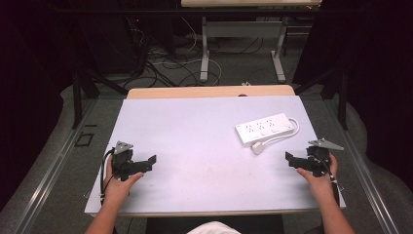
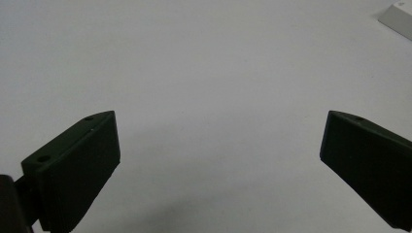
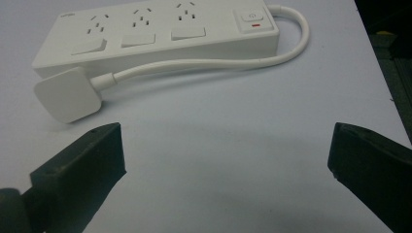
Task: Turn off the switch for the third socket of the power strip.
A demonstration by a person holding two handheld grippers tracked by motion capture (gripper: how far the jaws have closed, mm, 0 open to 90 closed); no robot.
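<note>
A white power strip [image 1: 265, 129] with three sockets and a switch lies flat on the right half of the white table [image 1: 195, 146]. Its white cable [image 3: 291, 43] loops round to a flat white plug [image 1: 257, 147] lying in front of it. My right gripper [image 1: 290, 158] rests near the table's right edge, open and holding nothing, with the plug [image 3: 68, 94] and the strip [image 3: 155, 34] just beyond its jaws. At the table's left my left gripper [image 1: 151, 163] is open too, its jaws spread wide over bare table [image 2: 214, 73]. One corner of the strip [image 2: 398, 17] shows far off.
A wooden strip [image 1: 209, 91] runs along the table's far edge. Beyond it, cables [image 1: 170, 63] lie on the floor around the legs of another table [image 1: 204, 48]. Dark curtains close both sides. The table's right edge [image 3: 374, 63] is close to my right gripper.
</note>
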